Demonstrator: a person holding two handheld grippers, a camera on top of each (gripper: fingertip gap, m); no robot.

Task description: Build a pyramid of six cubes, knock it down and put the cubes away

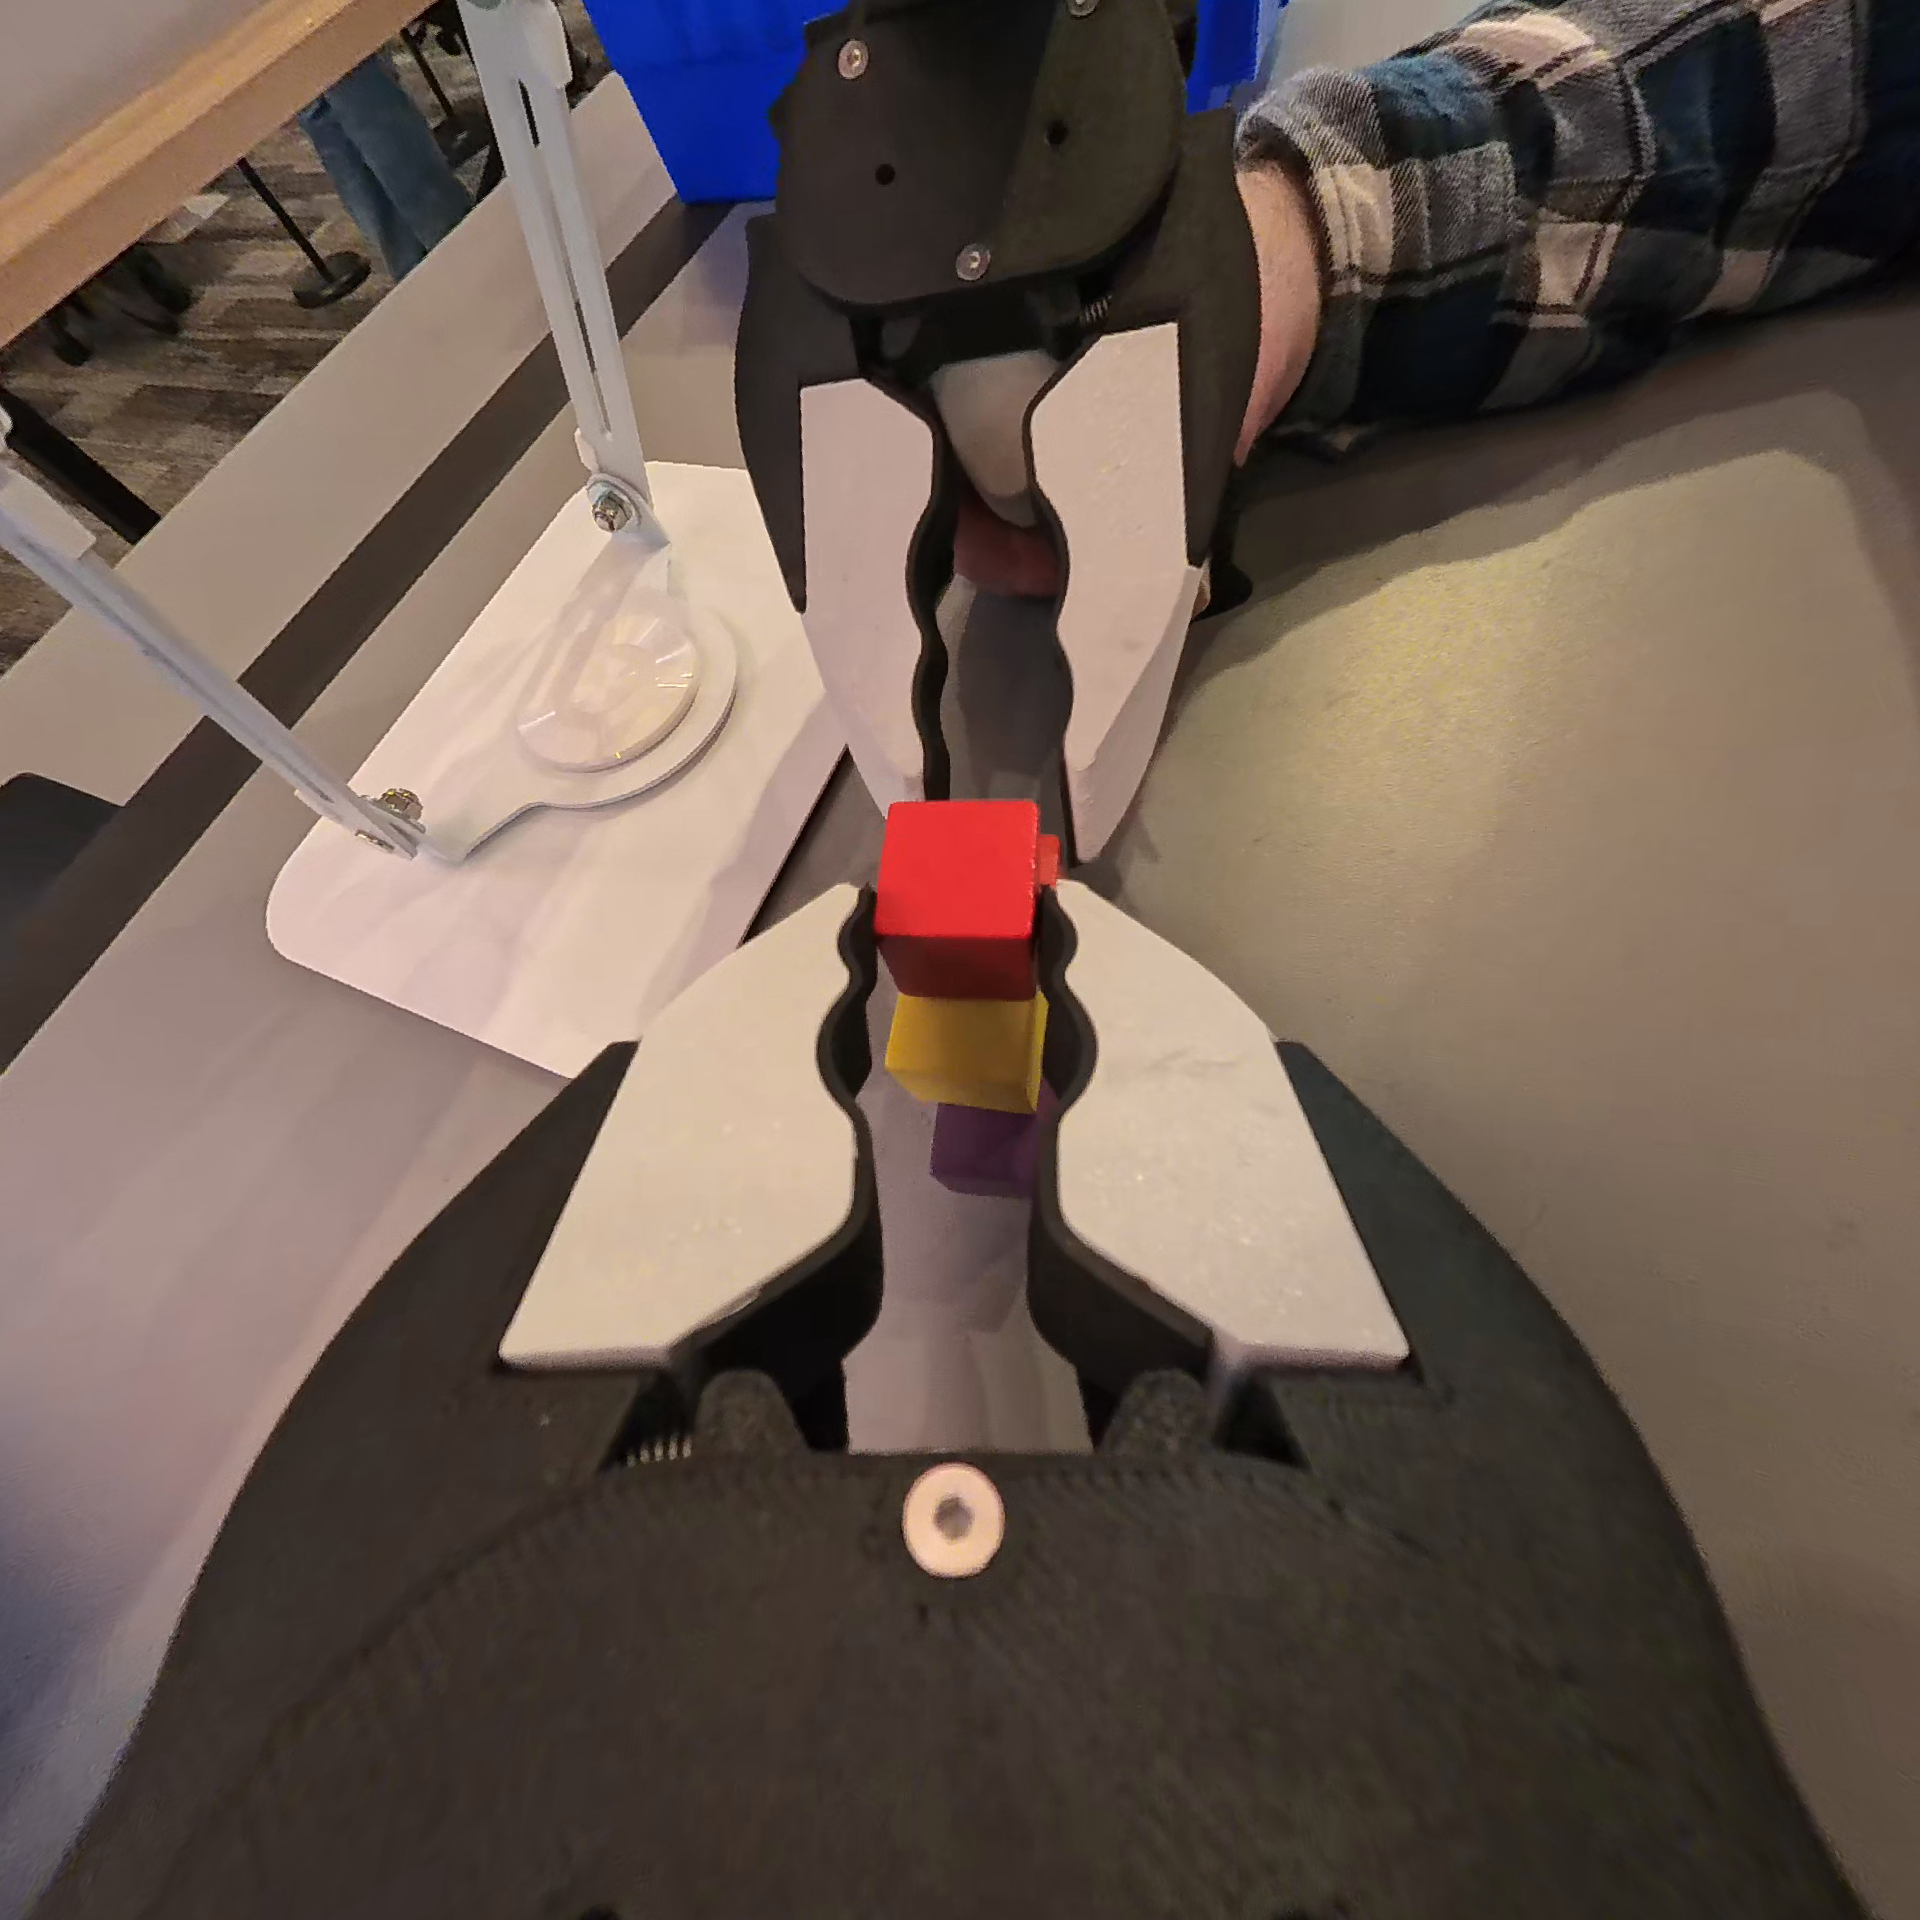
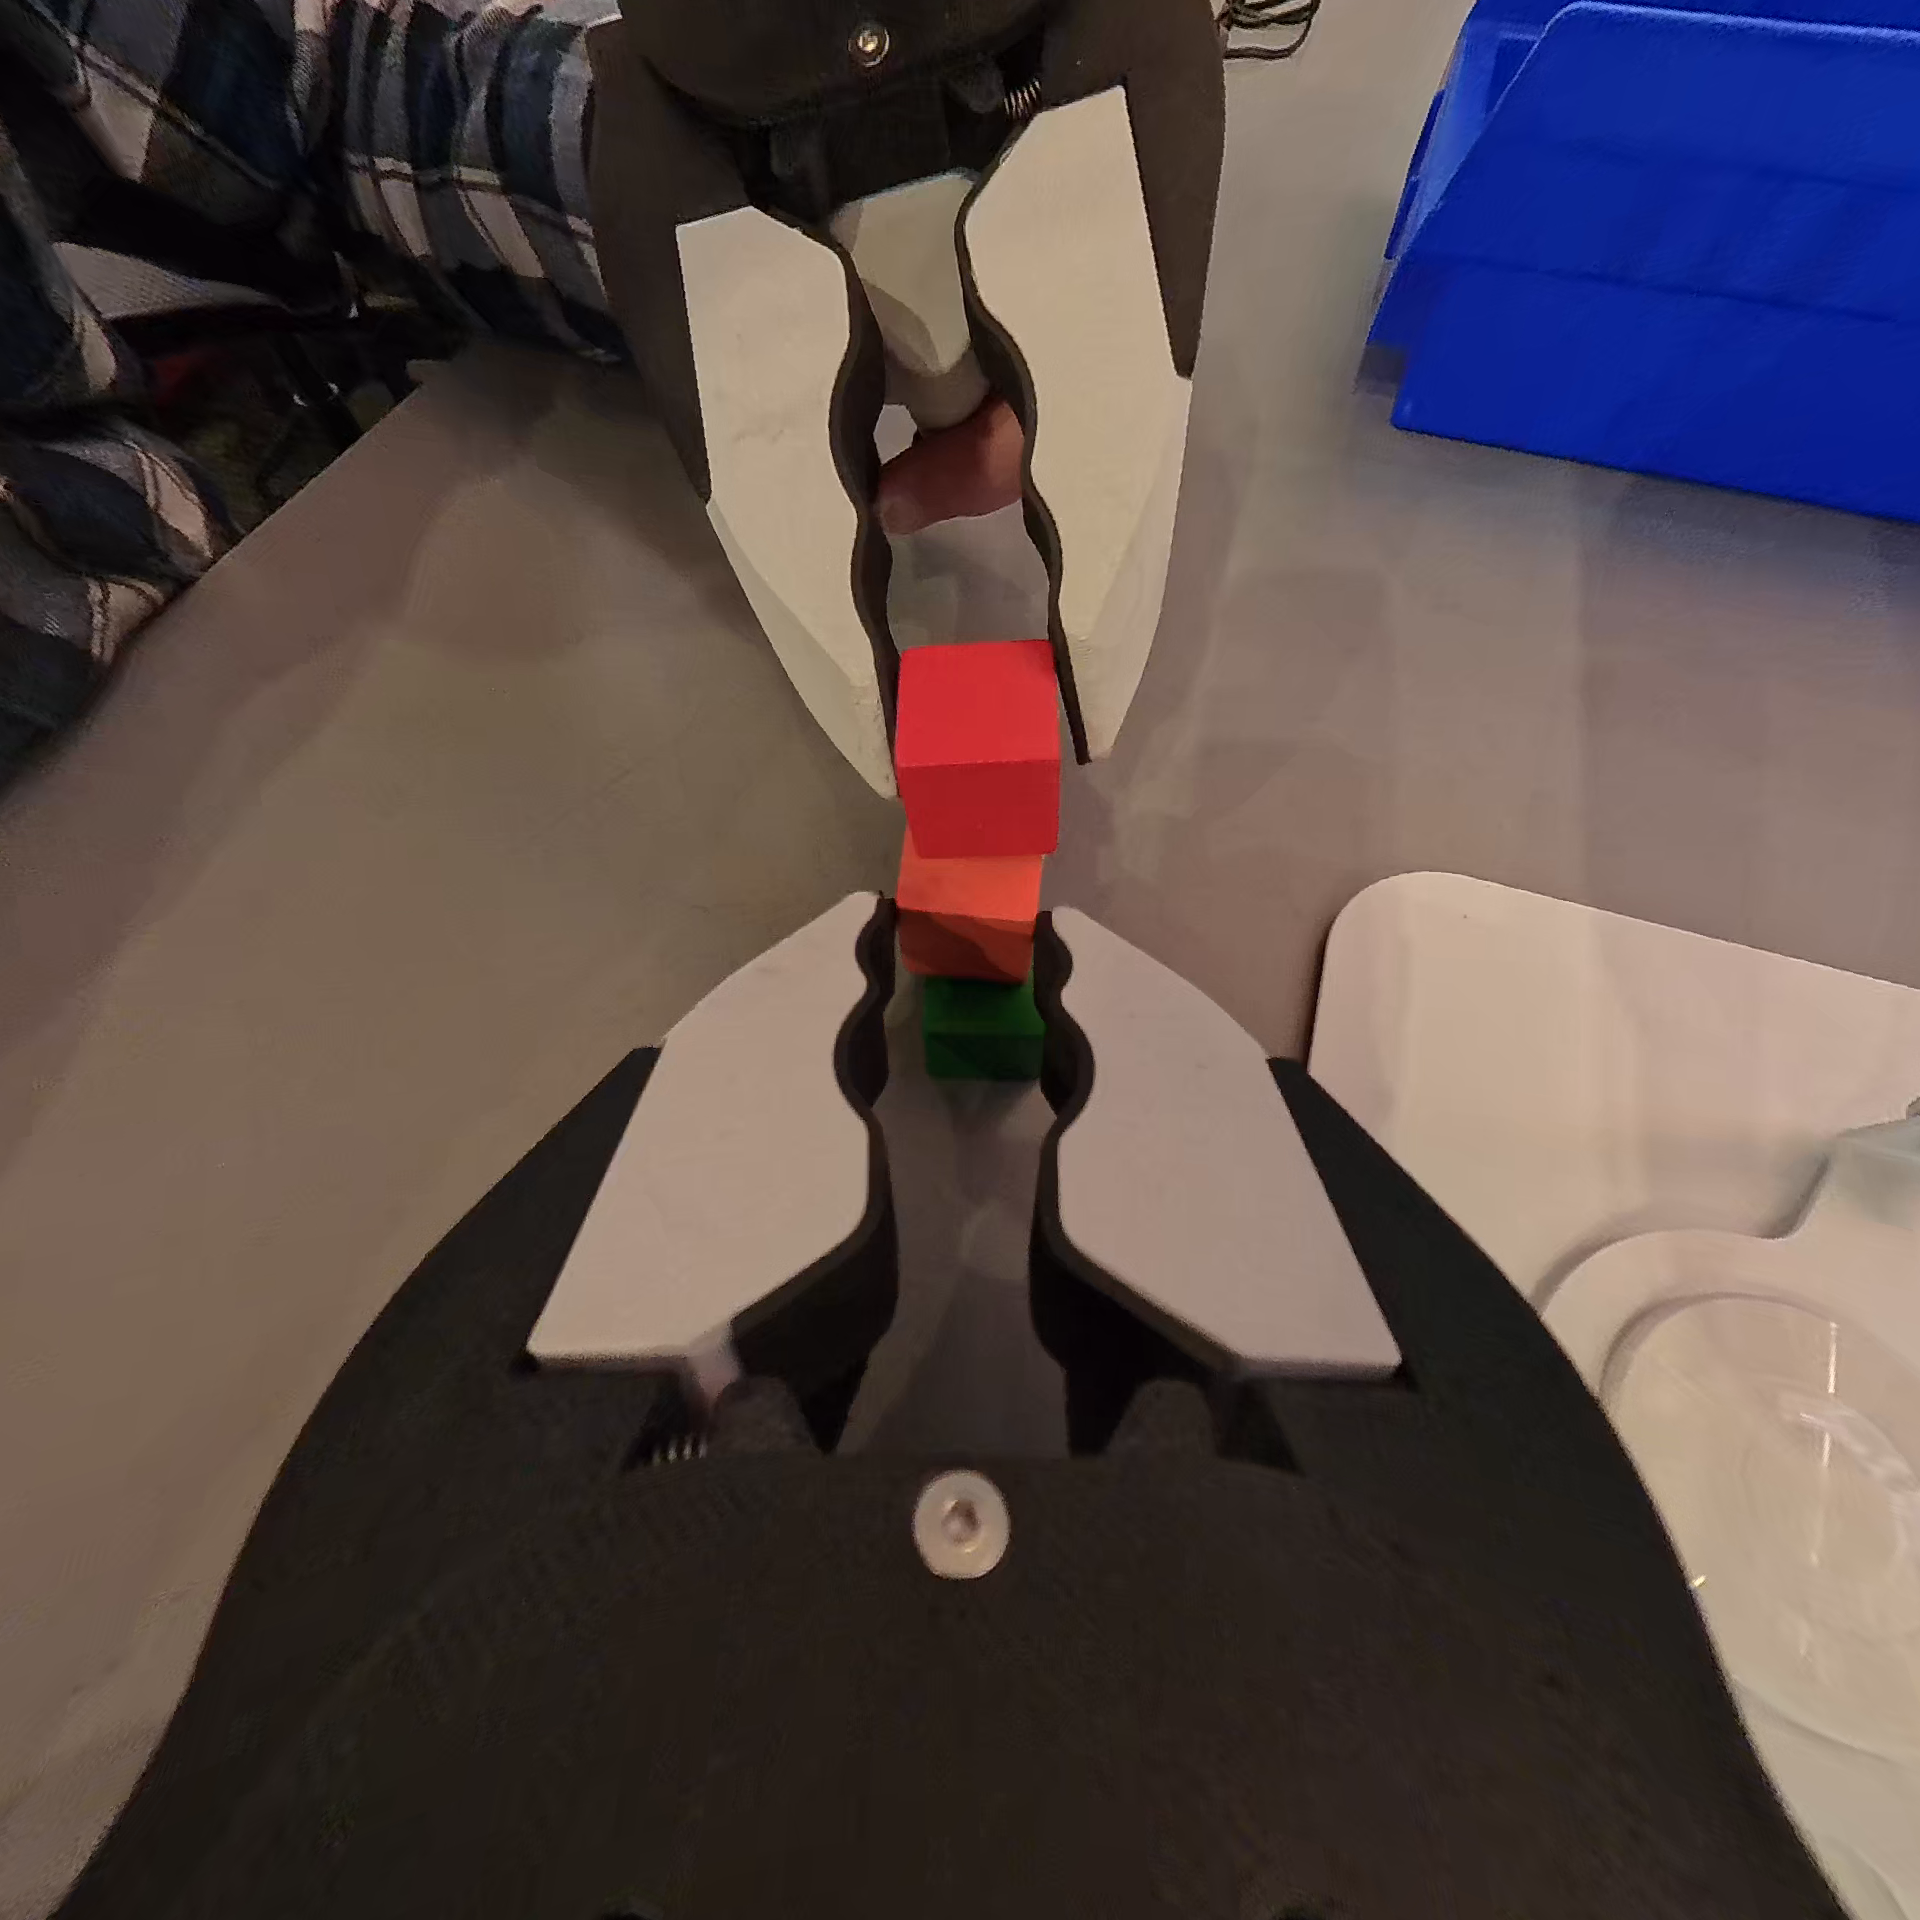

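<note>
The cubes stand stacked on the grey table (image 1: 1507, 935), seen edge-on between the two grippers, which face each other. In the left wrist view a red cube (image 1: 956, 883) is on top, with a yellow cube (image 1: 966, 1049) under it and a purple cube (image 1: 982, 1148) lowest. My left gripper (image 1: 961, 904) is shut on the red cube; the right wrist view shows its pads at the sides of the red cube (image 2: 977, 748). There, an orange cube (image 2: 966, 914) sits under the red one and a green cube (image 2: 982, 1029) lowest. My right gripper (image 2: 966, 930) is shut on the orange cube.
A white stand base (image 1: 499, 862) with slanted legs lies left of the stack; it also shows in the right wrist view (image 2: 1610, 1091). A blue bin (image 2: 1662, 260) stands at the back. A plaid sleeve (image 1: 1558, 208) rests on the table behind the right gripper. Only a small space, under 4 cm, lies between the two pairs of fingers.
</note>
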